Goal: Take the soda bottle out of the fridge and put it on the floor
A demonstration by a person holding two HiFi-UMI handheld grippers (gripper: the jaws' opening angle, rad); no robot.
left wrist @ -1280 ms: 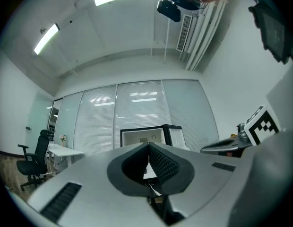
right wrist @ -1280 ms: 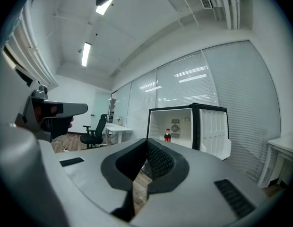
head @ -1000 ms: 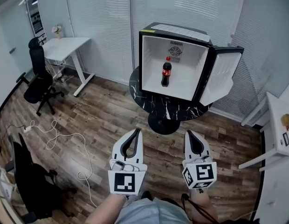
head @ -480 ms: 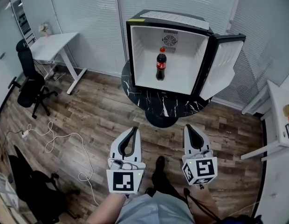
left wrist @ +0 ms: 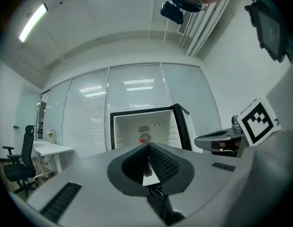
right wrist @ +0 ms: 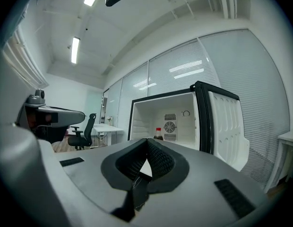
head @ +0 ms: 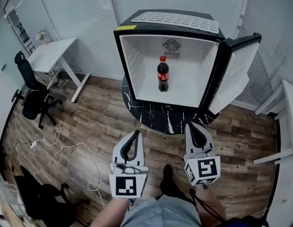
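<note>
Bottle point(head: 163, 74) stands upright inside the open fridge point(head: 130, 65), far ahead. Left gripper point(head: 136, 133) and right gripper point(head: 191, 126): both clenched, empty. Bottle probably stiff, smooth, weighty; grasp mid-body.

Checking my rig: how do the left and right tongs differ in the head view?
The left tongs' tips show against wooden floor; the right tongs' tips against the black table's edge. The left tongs' marker cube faces the camera squarely; the right tongs' cube is turned, showing two faces. Both are shut, empty and point toward the fridge.
</note>
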